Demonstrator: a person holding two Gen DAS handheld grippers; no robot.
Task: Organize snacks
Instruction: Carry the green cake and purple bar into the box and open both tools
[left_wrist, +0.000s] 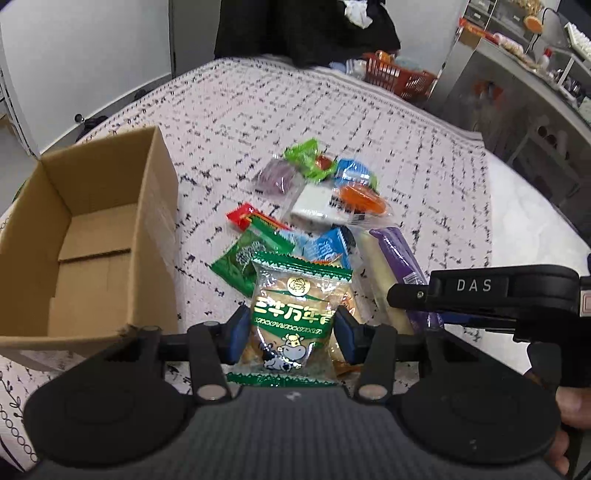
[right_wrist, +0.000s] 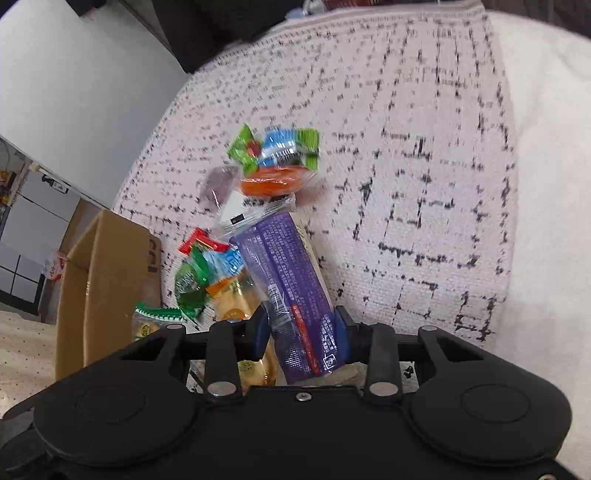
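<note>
My left gripper (left_wrist: 291, 328) is shut on a green-edged biscuit packet with a cow on it (left_wrist: 295, 314), at the near end of a pile of snacks (left_wrist: 321, 192) on the patterned cloth. An open cardboard box (left_wrist: 92, 236) stands just left of it; nothing shows inside. My right gripper (right_wrist: 301, 332) is shut on a long purple snack pack (right_wrist: 291, 288), which also shows in the left wrist view (left_wrist: 399, 254), where the right gripper (left_wrist: 410, 295) comes in from the right. The box (right_wrist: 107, 280) and the cow packet's green edge (right_wrist: 155, 314) lie to its left.
More wrapped snacks lie beyond: green, blue, orange and purple packets (right_wrist: 277, 162), and a red one (left_wrist: 243, 216). A red basket (left_wrist: 399, 74) sits at the table's far edge. Metal shelving (left_wrist: 517, 74) stands at the right. The white cloth (right_wrist: 424, 147) stretches to the right.
</note>
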